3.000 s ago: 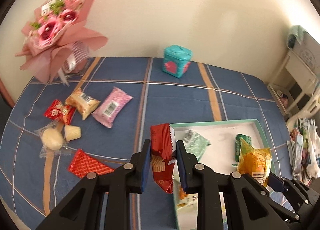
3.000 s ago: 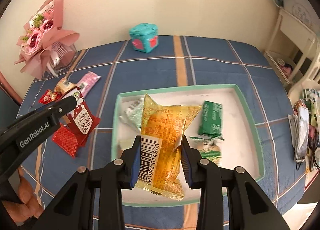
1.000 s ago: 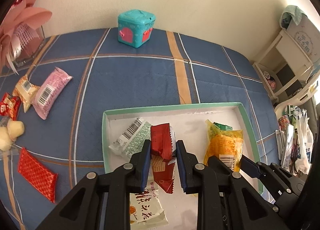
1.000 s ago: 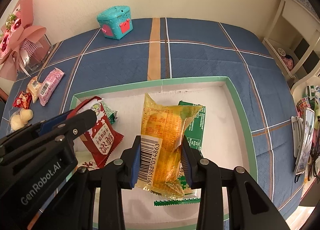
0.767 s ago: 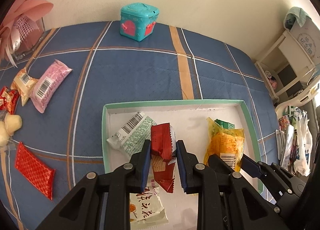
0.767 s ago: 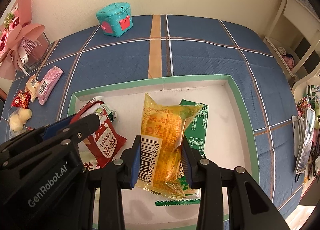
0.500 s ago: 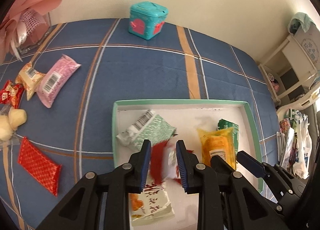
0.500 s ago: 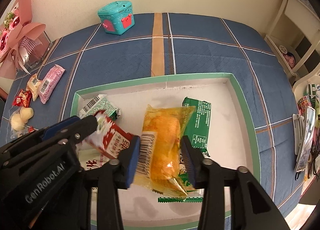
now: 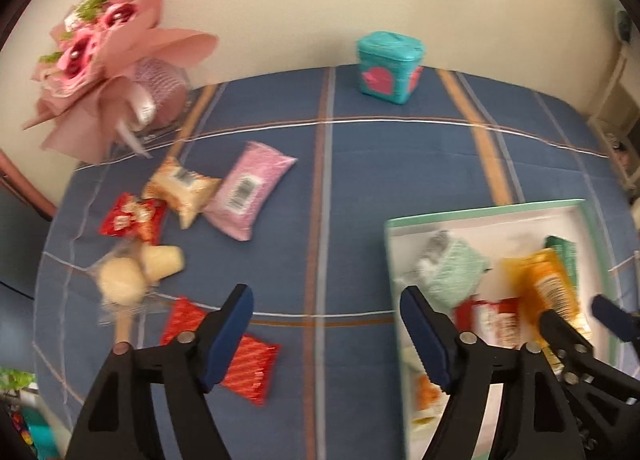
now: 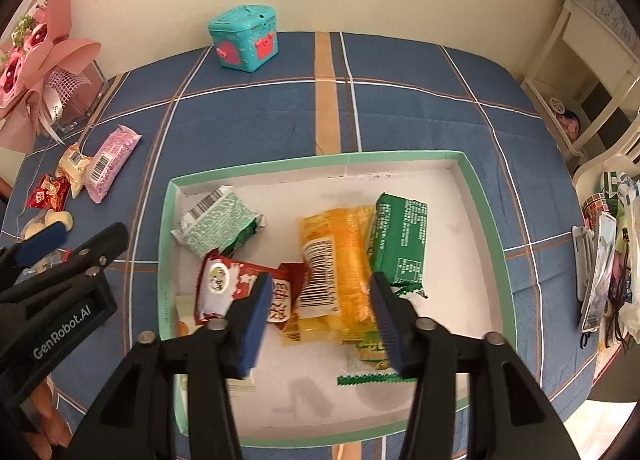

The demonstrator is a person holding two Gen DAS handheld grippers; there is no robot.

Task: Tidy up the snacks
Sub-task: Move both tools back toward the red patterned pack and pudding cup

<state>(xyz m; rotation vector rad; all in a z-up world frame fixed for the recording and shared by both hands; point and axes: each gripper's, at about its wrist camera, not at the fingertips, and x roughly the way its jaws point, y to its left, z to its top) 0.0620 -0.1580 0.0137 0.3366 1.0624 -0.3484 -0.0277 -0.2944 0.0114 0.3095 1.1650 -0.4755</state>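
A green-rimmed white tray (image 10: 320,162) holds several snacks: a pale green packet (image 10: 218,226), a red packet (image 10: 230,286), an orange packet (image 10: 336,260) and a dark green packet (image 10: 400,238). My right gripper (image 10: 318,322) is open and empty just above the orange packet. My left gripper (image 9: 326,334) is open and empty over the blue cloth, left of the tray (image 9: 480,216). Loose snacks lie on the cloth: a pink packet (image 9: 250,190), a tan packet (image 9: 184,190), small red packets (image 9: 132,220), cream buns (image 9: 132,272) and a red foil packet (image 9: 236,356).
A teal box (image 10: 244,40) stands at the back of the blue plaid cloth (image 10: 400,100). A pink bouquet (image 9: 108,72) in a clear holder stands at the back left. A white shelf (image 10: 592,72) and clutter (image 10: 612,260) are at the right edge.
Both grippers have opened. The red packet and the orange packet dropped into the tray. My left gripper has swung left, over the cloth toward the loose snacks.
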